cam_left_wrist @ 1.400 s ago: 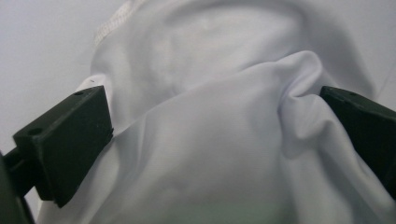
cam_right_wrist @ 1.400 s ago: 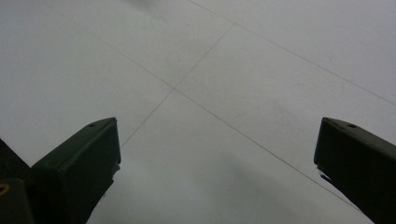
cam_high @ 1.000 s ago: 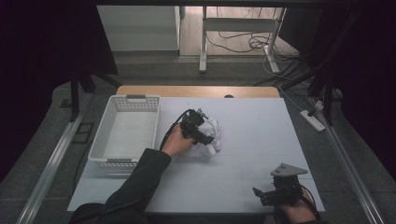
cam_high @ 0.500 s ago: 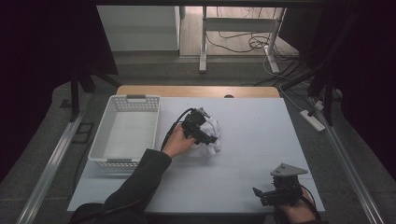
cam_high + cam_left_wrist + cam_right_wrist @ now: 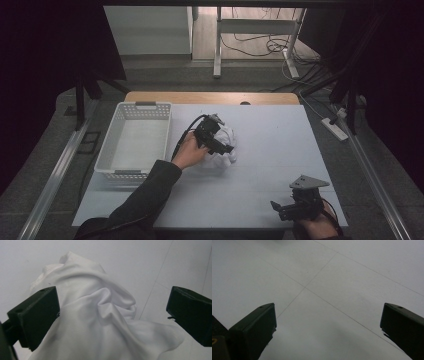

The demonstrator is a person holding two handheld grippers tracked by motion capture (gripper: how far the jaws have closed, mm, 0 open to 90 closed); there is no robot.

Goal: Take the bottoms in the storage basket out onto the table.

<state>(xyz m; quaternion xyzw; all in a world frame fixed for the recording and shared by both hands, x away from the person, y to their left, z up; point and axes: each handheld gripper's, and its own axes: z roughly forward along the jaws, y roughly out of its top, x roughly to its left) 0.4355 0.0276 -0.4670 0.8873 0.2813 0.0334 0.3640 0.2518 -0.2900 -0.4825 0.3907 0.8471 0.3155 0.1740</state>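
Observation:
A crumpled white cloth (image 5: 226, 146) lies near the middle of the table. My left gripper (image 5: 220, 145) hovers right over it, held by a hand in a dark sleeve. In the left gripper view the jaws stand wide apart and the white cloth (image 5: 100, 322) bulges up between them; my left gripper (image 5: 113, 317) is open. My right gripper (image 5: 280, 209) rests near the table's front right edge, pointing left. Its jaws are also spread wide in the right gripper view, where my right gripper (image 5: 328, 332) has bare table between its fingers.
A white slotted basket (image 5: 135, 142) stands at the left of the white table (image 5: 280, 150). The left gripper's black cable (image 5: 186, 131) loops between the basket and the cloth. Dark curtains and metal frame rails flank the table.
My left gripper has shifted slightly over the cloth, toward the right and down. The right gripper has stayed in place.

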